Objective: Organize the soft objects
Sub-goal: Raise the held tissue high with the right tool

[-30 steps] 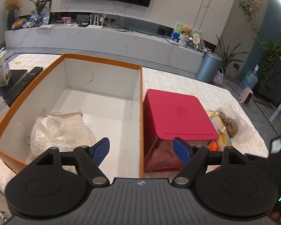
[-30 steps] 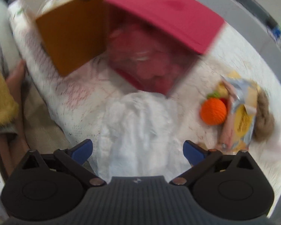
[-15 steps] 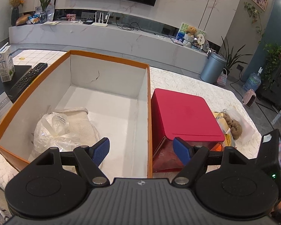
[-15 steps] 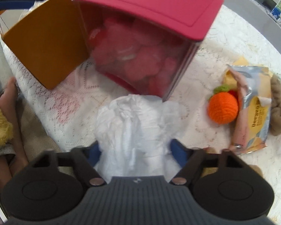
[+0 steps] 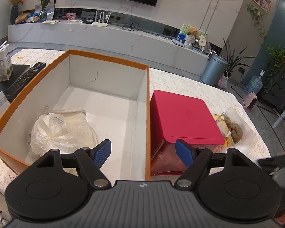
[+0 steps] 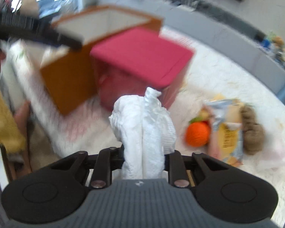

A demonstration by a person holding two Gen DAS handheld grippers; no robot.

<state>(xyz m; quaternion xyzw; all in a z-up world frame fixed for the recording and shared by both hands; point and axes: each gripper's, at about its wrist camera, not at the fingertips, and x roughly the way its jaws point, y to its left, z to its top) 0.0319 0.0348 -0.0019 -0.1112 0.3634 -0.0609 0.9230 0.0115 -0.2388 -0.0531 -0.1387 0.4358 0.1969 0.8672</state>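
Note:
My right gripper (image 6: 143, 155) is shut on a crumpled white cloth (image 6: 144, 125) and holds it above the lace-covered table. My left gripper (image 5: 143, 150) is open and empty, hovering over the near edge of an open orange box (image 5: 108, 60) with white inner walls. Inside the box lie a cream towel (image 5: 79, 121) and a clear plastic bag (image 5: 47, 131). The orange box also shows in the blurred right wrist view (image 6: 66, 87).
A red-lidded bin (image 5: 182, 117) stands right of the orange box. Right of it lie an orange knitted ball (image 6: 197, 134), a snack packet (image 6: 228, 133) and a brown plush (image 6: 253, 133). A remote (image 5: 26, 76) and a carton (image 5: 3, 64) sit far left.
My right gripper closed on the white cloth and lifted it off the table. The left gripper stayed open and shifted only slightly over the box.

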